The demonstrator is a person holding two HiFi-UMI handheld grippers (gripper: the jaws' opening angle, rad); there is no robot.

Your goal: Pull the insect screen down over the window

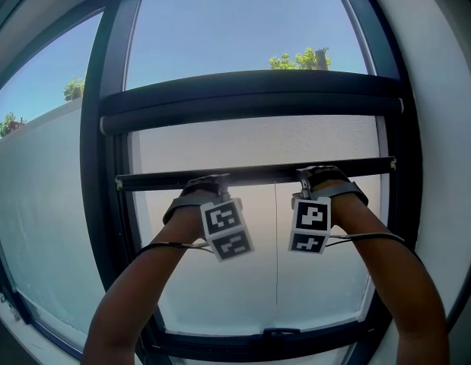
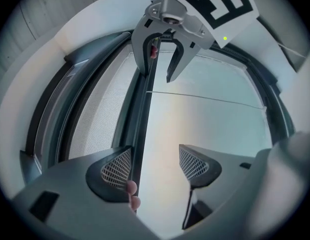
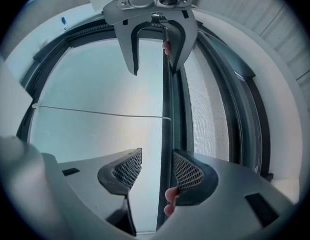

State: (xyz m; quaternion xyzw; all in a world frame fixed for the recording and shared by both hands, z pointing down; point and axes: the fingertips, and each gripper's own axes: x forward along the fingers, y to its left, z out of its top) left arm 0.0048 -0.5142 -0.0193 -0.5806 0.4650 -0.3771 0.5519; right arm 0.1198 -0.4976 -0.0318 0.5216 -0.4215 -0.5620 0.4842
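Note:
The insect screen's dark pull bar (image 1: 254, 175) hangs about halfway down the window, with pale mesh (image 1: 258, 143) stretched above it. Both grippers reach up to it: my left gripper (image 1: 208, 185) at left of centre, my right gripper (image 1: 319, 175) at right of centre. In the left gripper view the bar (image 2: 142, 119) runs between the open jaws of the left gripper (image 2: 155, 166), against the left pad. In the right gripper view the bar (image 3: 167, 109) lies against the right pad of the open right gripper (image 3: 157, 171). Fingertips (image 2: 131, 188) show behind the bar.
The screen's roller housing (image 1: 250, 101) crosses the window higher up. A thin pull cord (image 1: 277, 265) hangs from the bar toward a catch (image 1: 281, 333) on the bottom frame. Dark frame posts (image 1: 98, 166) stand on both sides. Beyond the glass are a pale wall and sky.

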